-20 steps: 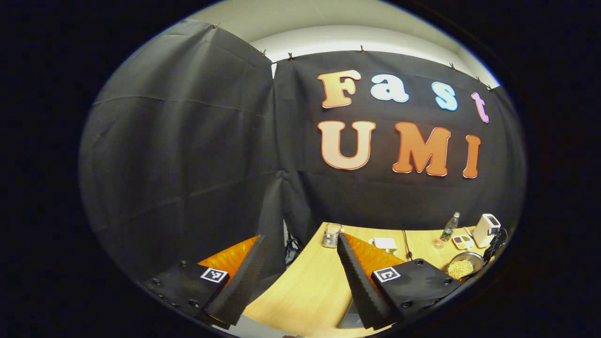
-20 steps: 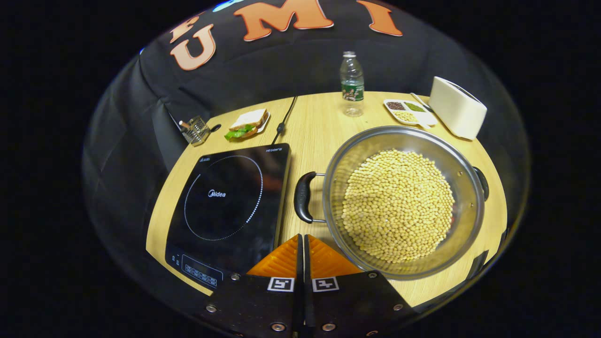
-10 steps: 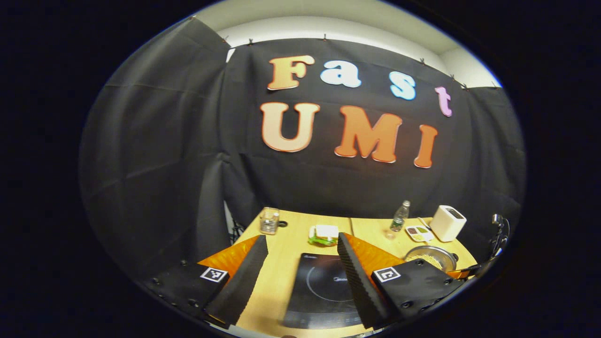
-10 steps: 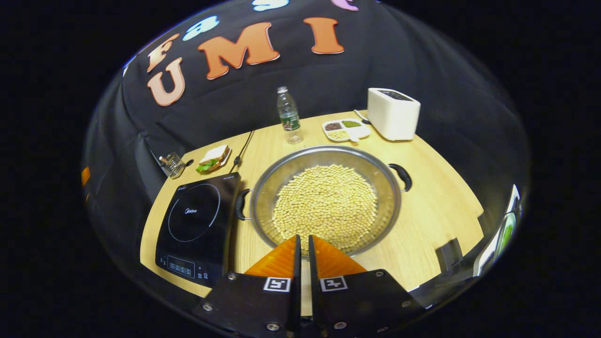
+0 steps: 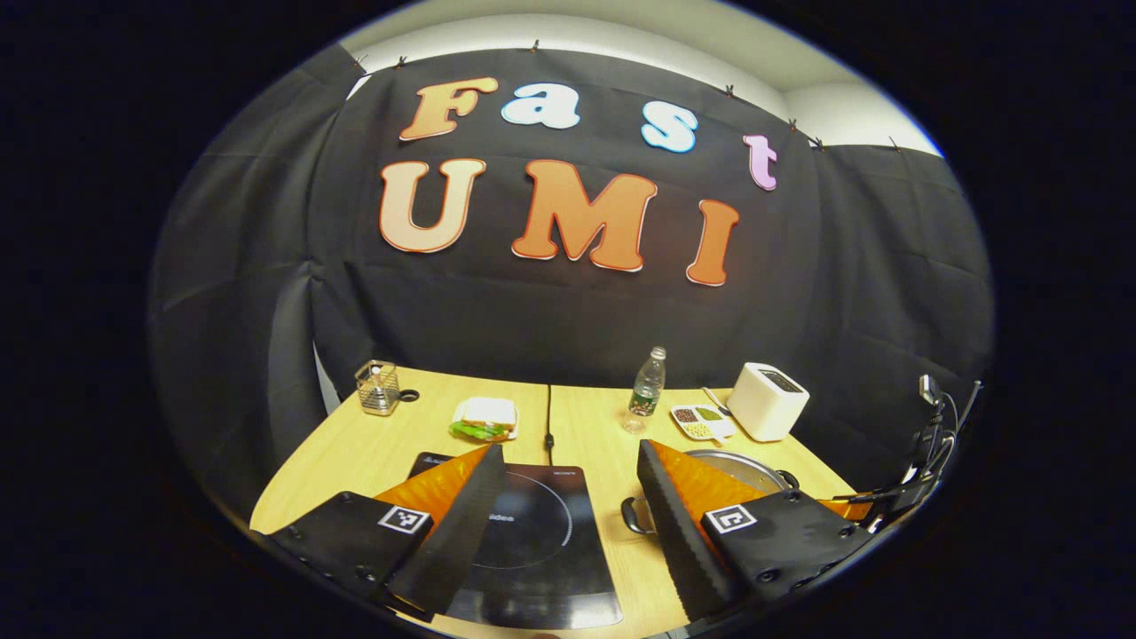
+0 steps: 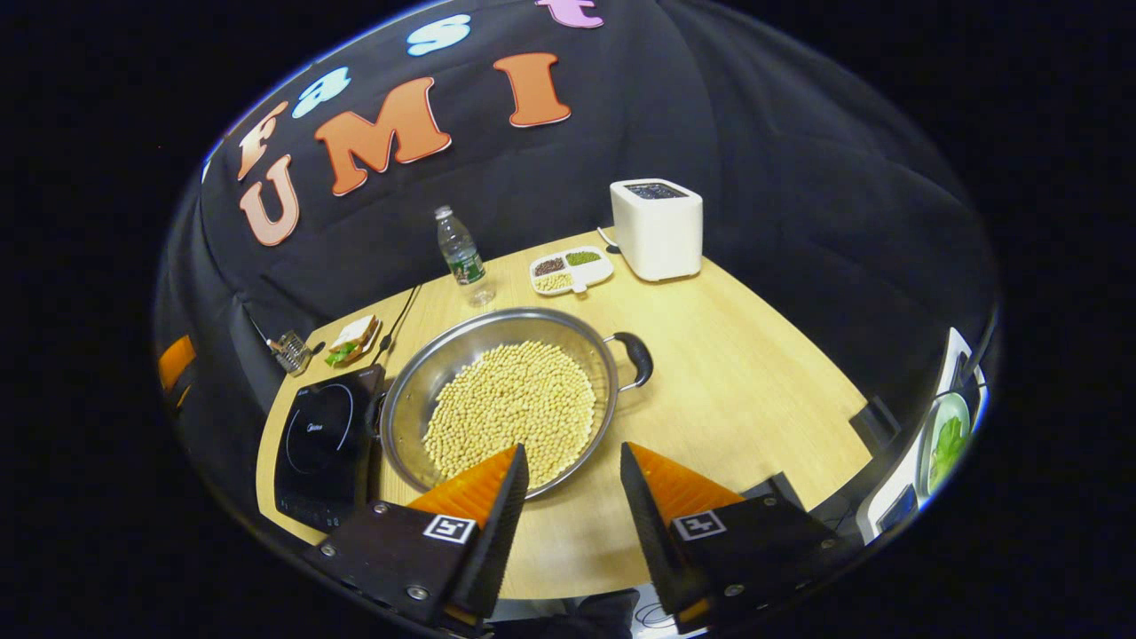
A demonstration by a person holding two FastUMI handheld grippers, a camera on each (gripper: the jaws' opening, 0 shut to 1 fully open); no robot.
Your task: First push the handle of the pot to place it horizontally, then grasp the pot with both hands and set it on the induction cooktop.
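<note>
Pot: wide steel pan, filled with pale yellow beans, standing on the table just right of the induction cooktop. Its rim nearly meets the cooktop's right edge in the right gripper view; whether they touch, cannot tell. One black handle sticks out to the pot's right and slightly far side. The opposite handle shows in the left gripper view on the cooktop side, partly behind a finger.

Cooktop: black glass, flat on the table, ring marking visible, nothing on it.

Right gripper: fingers spread wide, holding nothing, hovering at the pot's near rim. The left finger overlaps the rim and beans in view; the right finger is over bare table.

Left gripper: fingers wide apart, empty, held above the near part of the cooktop, with the pot to their right.

Far side of the table, left to right: small wire basket, sandwich on a plate, black cable, water bottle, divided dish of grains, white toaster.
</note>
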